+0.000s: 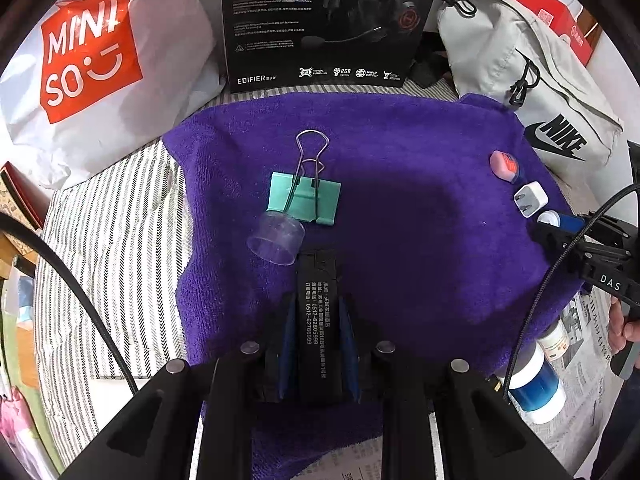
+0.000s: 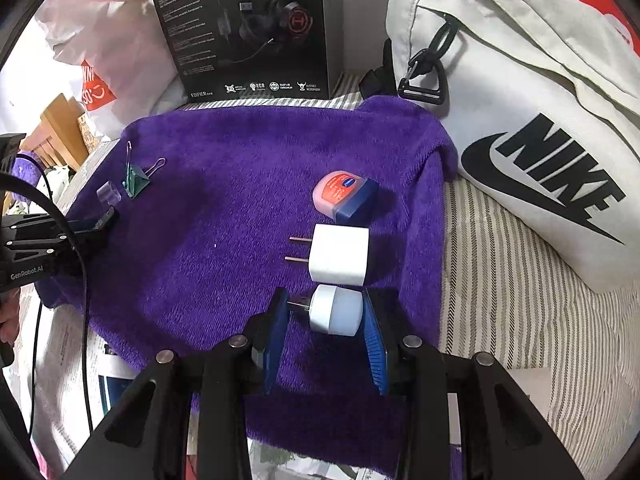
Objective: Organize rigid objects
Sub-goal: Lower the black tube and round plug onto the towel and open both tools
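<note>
My left gripper (image 1: 316,304) was clamped on a black printed lighter (image 1: 316,320); my right gripper (image 2: 326,312), partly open, pinched a white USB night-light (image 2: 336,310) above the purple towel (image 2: 240,200).

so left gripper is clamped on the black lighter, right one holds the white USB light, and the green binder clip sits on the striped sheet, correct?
Not quite. The green binder clip lies on the purple towel, not the striped sheet; the left wrist view shows it. The left gripper on the black lighter and the right gripper around the white USB light are right.
</note>
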The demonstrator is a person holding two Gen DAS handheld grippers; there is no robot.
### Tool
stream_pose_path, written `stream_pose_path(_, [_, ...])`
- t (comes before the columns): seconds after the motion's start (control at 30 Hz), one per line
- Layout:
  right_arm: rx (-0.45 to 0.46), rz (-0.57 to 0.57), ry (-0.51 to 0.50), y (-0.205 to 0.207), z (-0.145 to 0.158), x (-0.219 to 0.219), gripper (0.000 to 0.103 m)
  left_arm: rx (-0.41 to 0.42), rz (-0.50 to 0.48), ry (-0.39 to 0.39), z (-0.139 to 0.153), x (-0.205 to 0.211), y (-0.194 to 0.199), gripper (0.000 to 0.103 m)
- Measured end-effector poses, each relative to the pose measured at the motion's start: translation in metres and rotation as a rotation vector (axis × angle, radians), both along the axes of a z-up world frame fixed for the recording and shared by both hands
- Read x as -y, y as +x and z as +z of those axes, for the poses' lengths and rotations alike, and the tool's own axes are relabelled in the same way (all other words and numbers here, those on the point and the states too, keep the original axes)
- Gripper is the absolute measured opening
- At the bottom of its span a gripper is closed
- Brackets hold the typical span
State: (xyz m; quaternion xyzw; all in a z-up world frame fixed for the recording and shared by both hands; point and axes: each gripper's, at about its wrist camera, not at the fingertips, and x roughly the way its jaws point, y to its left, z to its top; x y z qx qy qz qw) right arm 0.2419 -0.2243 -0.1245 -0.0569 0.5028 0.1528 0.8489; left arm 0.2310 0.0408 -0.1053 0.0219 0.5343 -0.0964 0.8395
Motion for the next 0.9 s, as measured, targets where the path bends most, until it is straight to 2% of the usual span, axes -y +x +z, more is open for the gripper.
stream_pose_path(0.5, [0.007, 0.034, -0.014, 0.002, -0.006, -0.005, 0.039, 0.011, -0.014, 0.040, -0.002, 0.007, -0.001, 0.022])
stream_pose_path(0.73, [-0.016, 0.040, -0.002, -0.001, -0.004, -0.004, 0.045, 0.009, -0.026, 0.038, 0.001, 0.008, -0.005, 0.033])
stream_pose_path(0.83, [-0.012, 0.028, -0.004, -0.004, 0.001, -0.001, 0.052, 0.003, -0.025, 0.036, 0.003, 0.008, -0.008, 0.039])
stream_pose_path(0.9, [-0.015, 0.023, 0.015, -0.007, 0.005, 0.003, 0.052, 0.002, -0.019, 0.042, 0.005, 0.008, -0.011, 0.039])
